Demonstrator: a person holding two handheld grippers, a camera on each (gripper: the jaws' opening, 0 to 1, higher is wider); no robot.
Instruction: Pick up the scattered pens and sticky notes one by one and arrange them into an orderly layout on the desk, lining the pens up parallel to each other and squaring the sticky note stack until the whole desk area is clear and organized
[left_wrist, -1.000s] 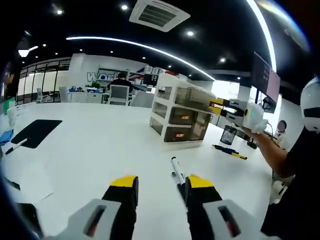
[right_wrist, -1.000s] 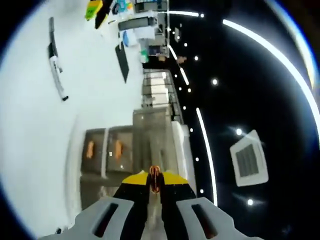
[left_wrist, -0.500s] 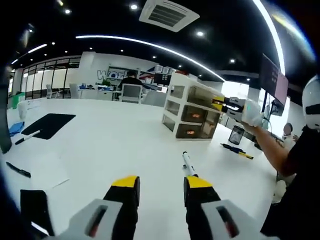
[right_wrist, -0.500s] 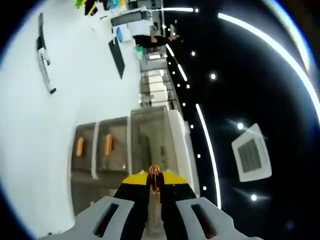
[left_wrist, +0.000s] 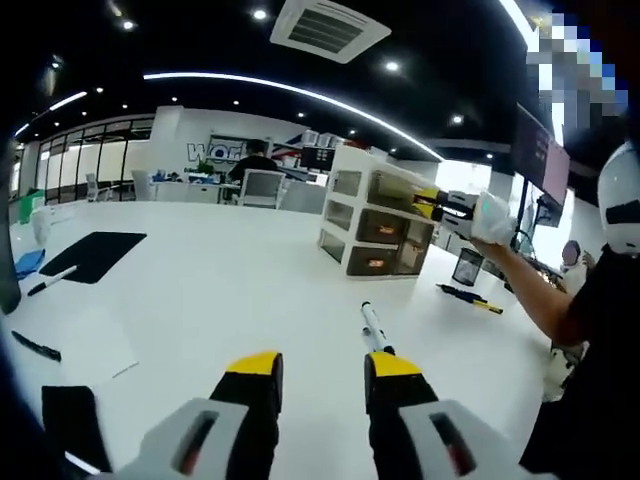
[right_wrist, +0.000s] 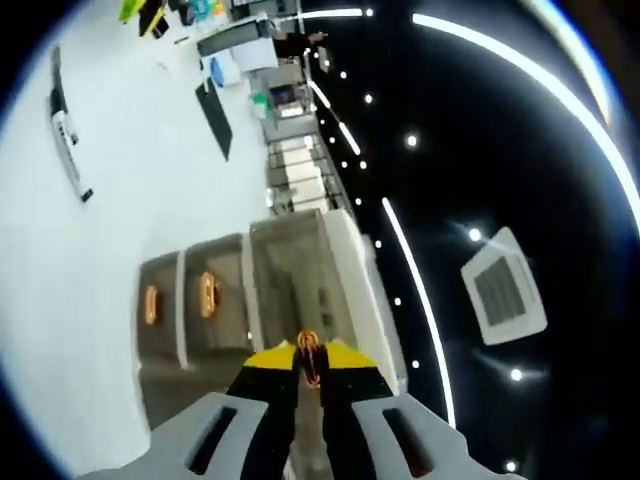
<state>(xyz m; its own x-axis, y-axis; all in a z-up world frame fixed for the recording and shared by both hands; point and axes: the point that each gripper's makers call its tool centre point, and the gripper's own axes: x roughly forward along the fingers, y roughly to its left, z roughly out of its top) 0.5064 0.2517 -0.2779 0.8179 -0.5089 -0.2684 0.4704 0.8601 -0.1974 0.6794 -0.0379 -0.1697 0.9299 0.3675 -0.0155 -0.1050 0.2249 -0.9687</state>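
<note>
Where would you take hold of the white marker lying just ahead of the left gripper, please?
Grip the white marker across the middle of its barrel, coming down from above. It lies flat on the desk, pointing away along the left gripper, beside the right-hand jaw, so the open jaws would likely need to shift that way to straddle the barrel from both sides.

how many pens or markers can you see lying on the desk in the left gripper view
4: a white marker just ahead of the left tongs, a white pen by the black mat, a dark pen at the near left edge, and a dark and yellow pen beyond the drawers. Others may be hidden.
</note>
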